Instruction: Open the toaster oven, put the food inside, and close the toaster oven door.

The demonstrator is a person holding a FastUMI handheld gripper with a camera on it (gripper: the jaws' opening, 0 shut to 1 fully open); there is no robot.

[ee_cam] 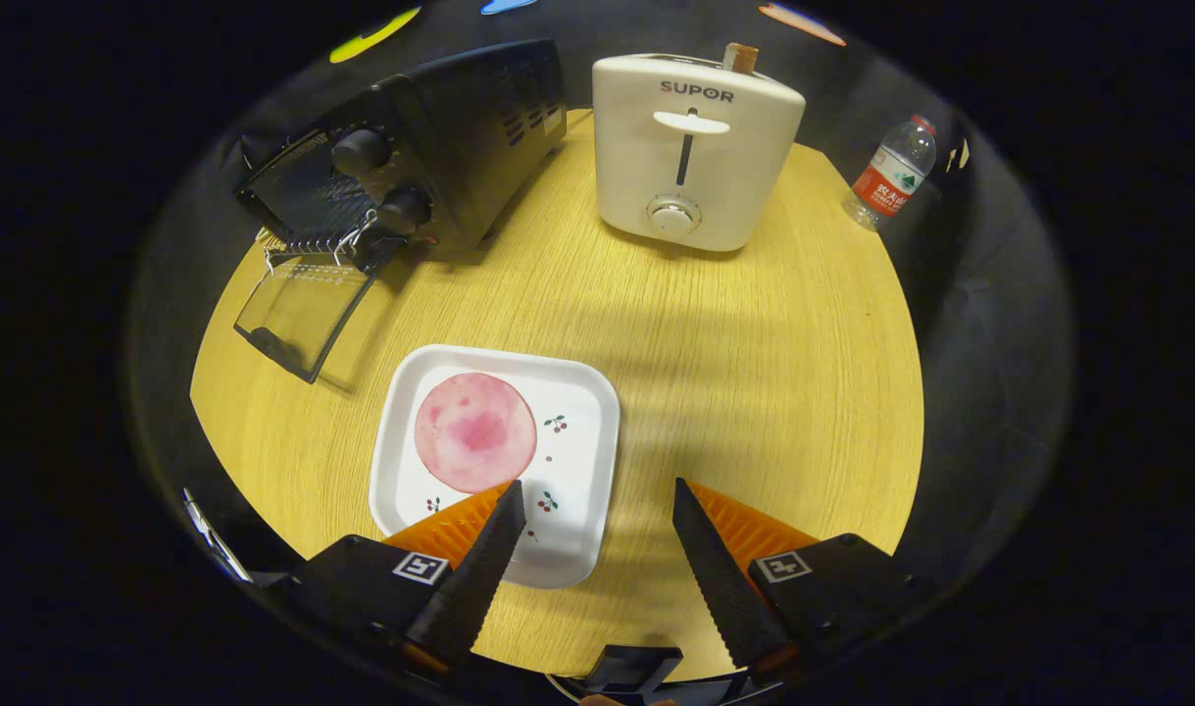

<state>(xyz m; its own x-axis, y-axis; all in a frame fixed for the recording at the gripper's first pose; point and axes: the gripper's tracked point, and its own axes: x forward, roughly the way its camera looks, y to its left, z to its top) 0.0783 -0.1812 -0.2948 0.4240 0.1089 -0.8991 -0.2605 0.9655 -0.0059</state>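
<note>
Gripper (pixel 597 495) open, empty. Pink round food slice (pixel 475 431) on white tray (pixel 582 461) lies just ahead, off the left finger. Toaster oven (pixel 430 147), door down, stands beyond it to the left.

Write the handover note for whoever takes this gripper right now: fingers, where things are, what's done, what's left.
Gripper: fingers open, holding nothing, poised above the near edge of the white tray.
Food: the pink round slice lies on the tray, just ahead of one finger.
Toaster oven: beyond the tray, its glass door already dropped open, wire rack showing.
Done: door opened.
Left: pick up the slice, put it in the oven, close the door.
</note>
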